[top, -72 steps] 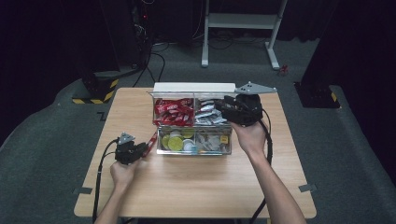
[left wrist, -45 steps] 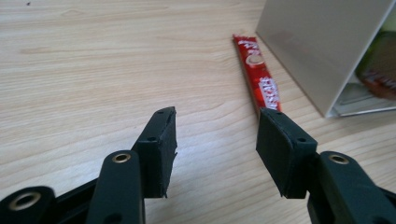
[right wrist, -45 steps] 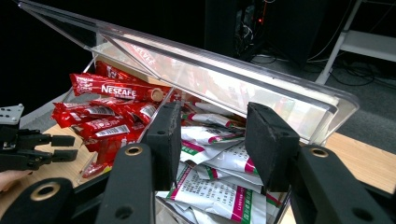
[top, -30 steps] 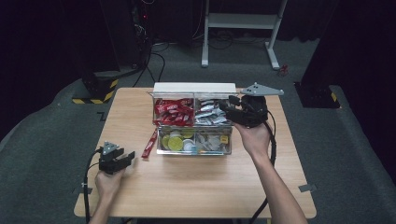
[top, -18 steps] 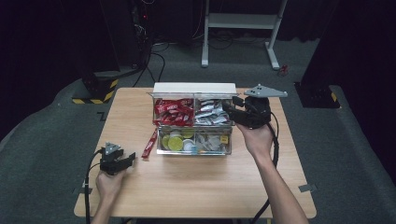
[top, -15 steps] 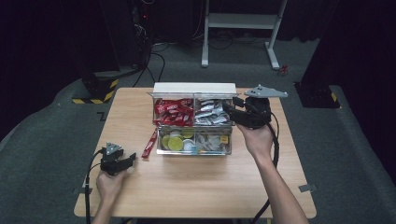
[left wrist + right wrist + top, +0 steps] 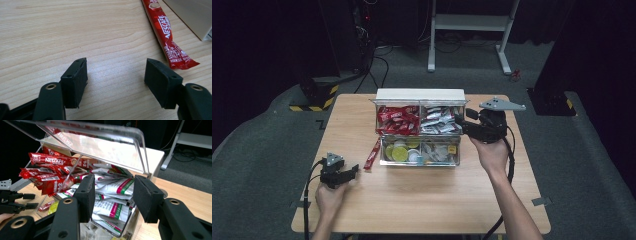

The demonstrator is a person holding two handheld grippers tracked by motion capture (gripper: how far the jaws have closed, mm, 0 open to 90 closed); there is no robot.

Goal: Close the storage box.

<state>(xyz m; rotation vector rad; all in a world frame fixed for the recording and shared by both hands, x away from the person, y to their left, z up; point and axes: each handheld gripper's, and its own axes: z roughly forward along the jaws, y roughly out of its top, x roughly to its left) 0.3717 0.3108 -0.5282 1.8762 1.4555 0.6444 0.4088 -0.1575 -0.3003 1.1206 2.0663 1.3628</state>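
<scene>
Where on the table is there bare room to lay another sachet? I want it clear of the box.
Bare wood runs along the near edge of the table, between the left tongs and the person's right forearm. Crowded: the clear box, with the red sachet along its left side.

Red sachet [image 7: 170, 37], black grippers [image 7: 343, 175]

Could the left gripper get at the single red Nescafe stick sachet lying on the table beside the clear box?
Probably yes. The left gripper stands open with bare wooden table ahead, and the red Nescafe stick sachet lies flat just beyond its jaws, nothing over it.
</scene>
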